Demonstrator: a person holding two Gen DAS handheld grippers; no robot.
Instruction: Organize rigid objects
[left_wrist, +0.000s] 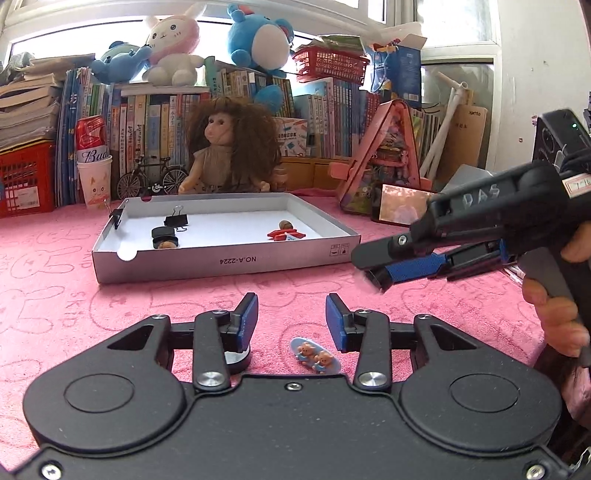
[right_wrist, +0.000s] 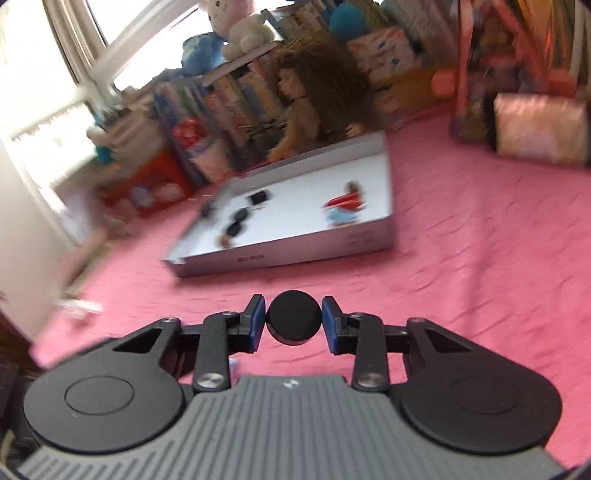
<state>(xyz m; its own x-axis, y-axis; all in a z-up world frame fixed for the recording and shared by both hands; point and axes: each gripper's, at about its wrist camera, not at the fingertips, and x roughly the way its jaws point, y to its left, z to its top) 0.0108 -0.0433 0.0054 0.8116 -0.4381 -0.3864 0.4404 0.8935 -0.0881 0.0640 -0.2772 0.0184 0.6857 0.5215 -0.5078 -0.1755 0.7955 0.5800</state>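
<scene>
disc: a round black disc (right_wrist: 294, 322) sits between the pads of the right gripper (right_wrist: 294, 321), above the pink cloth (right_wrist: 461, 277) and near of the box.
right gripper grip: the left pad touches the disc's edge; at the right pad a thin gap seems to show, so I cannot tell whether the disc is really clamped. The view is blurred.
left gripper: the left gripper (left_wrist: 291, 321) has its fingers apart with nothing between them, low over the cloth.
bear clip: an oval pale-blue clip with two bears (left_wrist: 314, 357) lies on the cloth just near of the left gripper's tips, untouched.
round piece: a small grey-white round thing (left_wrist: 236, 360) lies under the left finger, mostly hidden.
box: a shallow white box (left_wrist: 221, 264) stands farther out, centre-left; it holds binder clips (left_wrist: 176, 220), a black-hatted figure (left_wrist: 164, 238) and a red piece (left_wrist: 286, 233).
step in hand: probably carrying the disc to the box.
how to do it well: firm the grip first, keep the disc level, clear the near wall, and release over the bare white floor between the black items and the red one.
risk: a loose hold could drop the disc onto the cloth.
</scene>
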